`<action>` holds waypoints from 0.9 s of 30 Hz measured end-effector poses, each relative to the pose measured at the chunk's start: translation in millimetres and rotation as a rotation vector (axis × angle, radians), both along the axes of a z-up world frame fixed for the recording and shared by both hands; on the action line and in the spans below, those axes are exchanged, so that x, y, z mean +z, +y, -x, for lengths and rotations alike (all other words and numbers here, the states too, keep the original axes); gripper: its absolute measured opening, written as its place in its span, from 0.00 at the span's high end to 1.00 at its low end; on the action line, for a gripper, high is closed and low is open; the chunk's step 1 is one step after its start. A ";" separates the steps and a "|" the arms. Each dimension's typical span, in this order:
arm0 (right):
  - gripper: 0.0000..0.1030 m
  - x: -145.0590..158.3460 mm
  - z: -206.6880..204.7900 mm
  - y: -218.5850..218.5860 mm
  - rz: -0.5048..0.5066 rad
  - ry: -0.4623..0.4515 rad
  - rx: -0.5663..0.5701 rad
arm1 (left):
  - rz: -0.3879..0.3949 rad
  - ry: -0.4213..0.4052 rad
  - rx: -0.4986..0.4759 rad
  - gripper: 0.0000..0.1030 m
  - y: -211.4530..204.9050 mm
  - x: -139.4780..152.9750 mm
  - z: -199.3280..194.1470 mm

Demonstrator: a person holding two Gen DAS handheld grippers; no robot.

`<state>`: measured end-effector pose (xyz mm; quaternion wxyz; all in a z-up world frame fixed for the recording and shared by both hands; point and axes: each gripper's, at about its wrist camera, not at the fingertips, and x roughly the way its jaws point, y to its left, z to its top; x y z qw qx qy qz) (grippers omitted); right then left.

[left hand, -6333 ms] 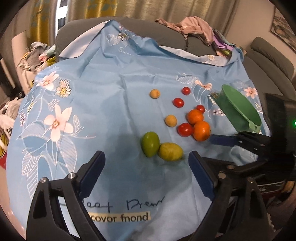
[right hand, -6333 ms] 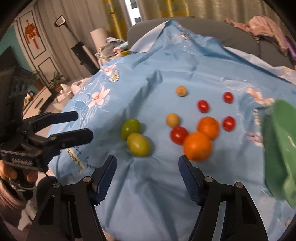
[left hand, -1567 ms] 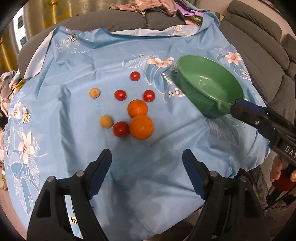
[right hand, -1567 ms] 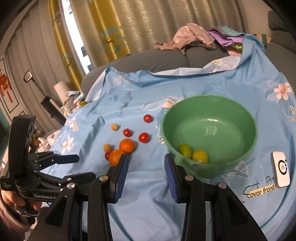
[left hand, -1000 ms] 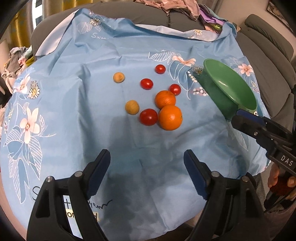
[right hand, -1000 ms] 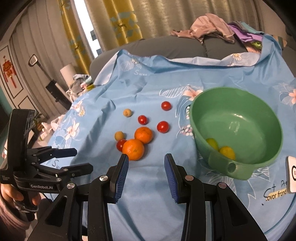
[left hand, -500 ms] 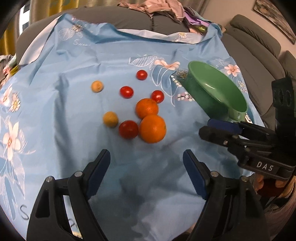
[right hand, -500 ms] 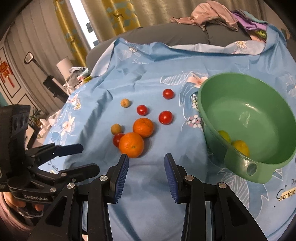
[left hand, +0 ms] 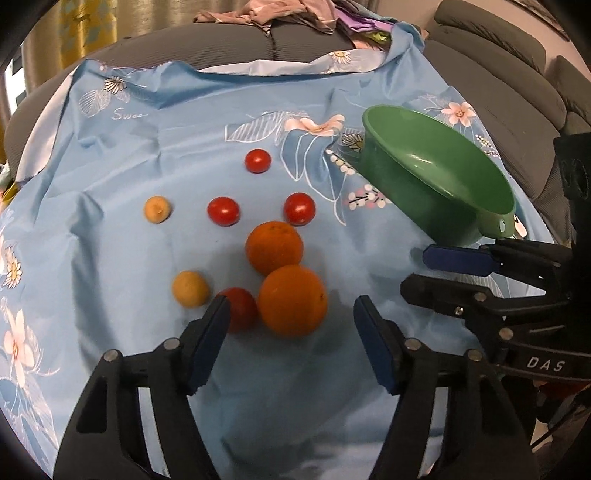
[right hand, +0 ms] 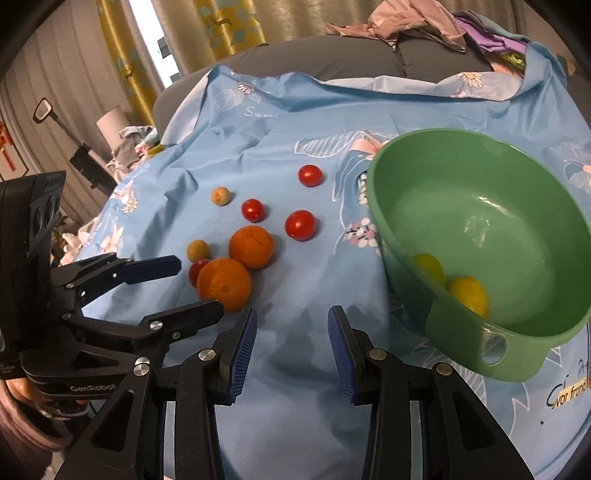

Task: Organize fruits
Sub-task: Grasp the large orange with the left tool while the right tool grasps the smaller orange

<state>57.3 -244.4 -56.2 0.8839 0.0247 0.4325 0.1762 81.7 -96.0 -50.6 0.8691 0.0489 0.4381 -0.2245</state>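
Observation:
Two oranges lie on the blue floral cloth [left hand: 110,229]: a near one [left hand: 291,300] and a far one [left hand: 274,246]. Several red tomatoes [left hand: 223,211] and two small tan fruits [left hand: 190,288] lie around them. My left gripper [left hand: 290,339] is open, its fingers just short of the near orange, with one on each side. A green bowl [right hand: 480,236] at the right holds two yellow-green fruits [right hand: 467,294]. My right gripper [right hand: 291,336] is open and empty, low over the cloth between the near orange [right hand: 223,283] and the bowl.
The cloth covers a grey sofa with a pile of clothes [left hand: 269,14] at the back. The bowl's handle tab [right hand: 495,347] points toward me. Yellow curtains [right hand: 207,26] hang behind on the left.
My left gripper has moved forward and down to the near orange. My right gripper has come lower and closer to the cloth. The fruits and the bowl have not moved.

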 end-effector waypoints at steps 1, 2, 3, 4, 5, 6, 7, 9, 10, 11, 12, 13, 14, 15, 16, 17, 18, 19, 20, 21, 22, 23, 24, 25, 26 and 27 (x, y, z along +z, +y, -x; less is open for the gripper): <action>0.61 -1.5 -1.6 -0.7 -0.001 0.005 -0.004 | 0.006 -0.001 -0.005 0.38 -1.1 -0.1 -1.3; 0.61 -2.5 -2.5 -1.1 -0.003 0.009 -0.006 | 0.011 -0.001 -0.010 0.40 -2.4 -0.4 -1.8; 0.61 -3.7 -3.5 -1.2 -0.005 0.012 -0.007 | 0.012 -0.003 -0.014 0.41 -4.1 -0.7 -2.7; 0.61 -4.8 -4.4 -1.7 -0.005 0.015 -0.007 | 0.010 -0.005 -0.018 0.43 -5.2 -1.0 -3.7; 0.61 -5.7 -4.6 -1.7 -0.005 0.017 -0.006 | 0.010 -0.006 -0.023 0.44 -6.2 -1.4 -4.7; 0.61 -6.3 -5.3 -0.9 -0.005 0.018 -0.004 | 0.009 -0.005 -0.027 0.45 -7.8 -2.0 -5.6; 0.61 -6.8 -5.8 -0.5 -0.007 0.019 -0.001 | 0.005 -0.005 -0.030 0.47 -8.6 -2.8 -7.0; 0.61 -7.5 -6.7 0.4 -0.009 0.021 0.001 | 0.000 -0.003 -0.036 0.50 -10.3 -4.2 -8.5; 0.61 -8.1 -7.1 0.4 -0.010 0.022 0.002 | -0.004 -0.003 -0.039 0.51 -11.0 -4.9 -9.3; 0.61 -8.5 -7.7 0.1 -0.011 0.023 0.001 | -0.010 -0.002 -0.041 0.52 -11.9 -5.9 -10.6; 0.61 -8.9 -8.3 0.2 -0.010 0.025 0.000 | -0.016 0.000 -0.042 0.54 -12.5 -6.8 -11.6; 0.61 -9.1 -8.8 0.3 -0.009 0.026 -0.002 | -0.021 0.006 -0.043 0.54 -13.0 -8.4 -13.1; 0.61 -9.0 -9.1 0.5 -0.008 0.027 -0.003 | -0.025 0.008 -0.046 0.55 -13.5 -10.0 -14.1; 0.61 -8.7 -9.3 0.7 -0.006 0.027 -0.004 | -0.030 0.008 -0.048 0.57 -14.5 -10.9 -14.9; 0.61 -8.3 -9.4 1.0 -0.007 0.027 -0.003 | -0.034 0.012 -0.050 0.58 -15.0 -11.8 -15.4; 0.61 -7.9 -9.3 1.0 -0.007 0.026 -0.002 | -0.037 0.022 -0.052 0.59 -15.6 -13.3 -16.6; 0.61 -7.6 -9.3 1.0 -0.008 0.025 -0.001 | -0.037 0.029 -0.055 0.59 -16.1 -14.8 -17.4; 0.61 -7.5 -9.3 0.7 -0.008 0.025 -0.001 | -0.037 0.034 -0.059 0.59 -17.0 -15.8 -17.8; 0.61 -7.5 -9.3 0.5 -0.009 0.024 -0.001 | -0.039 0.033 -0.058 0.59 -17.4 -16.0 -18.0; 0.61 -7.4 -9.3 0.6 -0.010 0.023 0.001 | -0.041 0.033 -0.058 0.59 -17.7 -15.9 -18.2; 0.61 -7.7 -9.0 0.0 -0.011 0.023 0.002 | -0.043 0.033 -0.057 0.59 -17.8 -15.8 -18.0; 0.61 -7.8 -9.1 0.1 -0.012 0.023 0.003 | -0.041 0.035 -0.053 0.59 -17.6 -15.8 -18.1; 0.61 -7.7 -9.2 0.0 -0.013 0.023 0.004 | -0.039 0.039 -0.050 0.59 -17.1 -15.8 -18.5; 0.61 -7.6 -9.0 -0.3 -0.015 0.022 0.004 | -0.036 0.044 -0.044 0.60 -16.3 -15.4 -18.6; 0.61 -7.5 -8.7 -0.6 -0.016 0.022 0.005 | -0.031 0.050 -0.036 0.60 -14.8 -14.3 -18.5; 0.61 -7.3 -8.6 -0.6 -0.018 0.022 0.006 | -0.019 0.052 -0.031 0.60 -12.7 -11.9 -17.9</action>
